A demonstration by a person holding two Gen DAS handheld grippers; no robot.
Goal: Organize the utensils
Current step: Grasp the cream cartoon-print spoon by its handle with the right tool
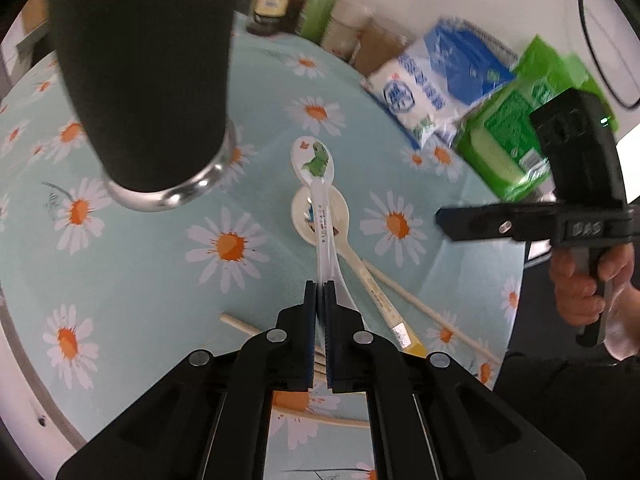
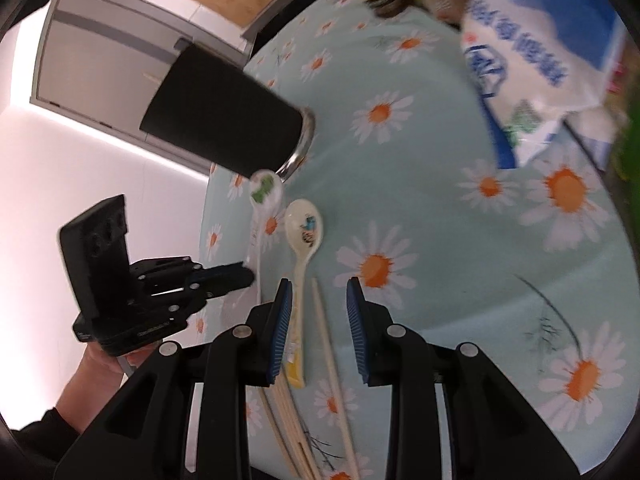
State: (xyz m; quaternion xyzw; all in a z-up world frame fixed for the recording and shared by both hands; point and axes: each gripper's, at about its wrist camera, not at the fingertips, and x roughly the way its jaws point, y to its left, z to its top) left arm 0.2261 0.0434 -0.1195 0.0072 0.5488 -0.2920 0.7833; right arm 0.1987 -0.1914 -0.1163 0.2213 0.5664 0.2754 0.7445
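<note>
We work on the round table w/ daisy cloth [image 1: 132, 280]; the black cup [image 1: 140, 72] stands at its far left. Our left gripper [image 1: 320, 292] is pinched shut on the handle of the dino spoon [image 1: 314, 160], bowel end raised over the second spoon [image 1: 320, 216]. Right gripper [image 2: 318, 300] hangs part open, empty, above the chopsticks [image 2: 332, 360]. Next, we think: keep the pinch firm, swing toward the cup, tip bowl-first in, don't knock the rim.

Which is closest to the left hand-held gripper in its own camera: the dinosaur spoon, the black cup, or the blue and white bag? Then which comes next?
1. Dinosaur spoon: its handle is pinched in the left hand-held gripper, straight ahead.
2. Black cup: further out, on the left.
3. Blue and white bag: farthest, at the table's far right edge.
</note>
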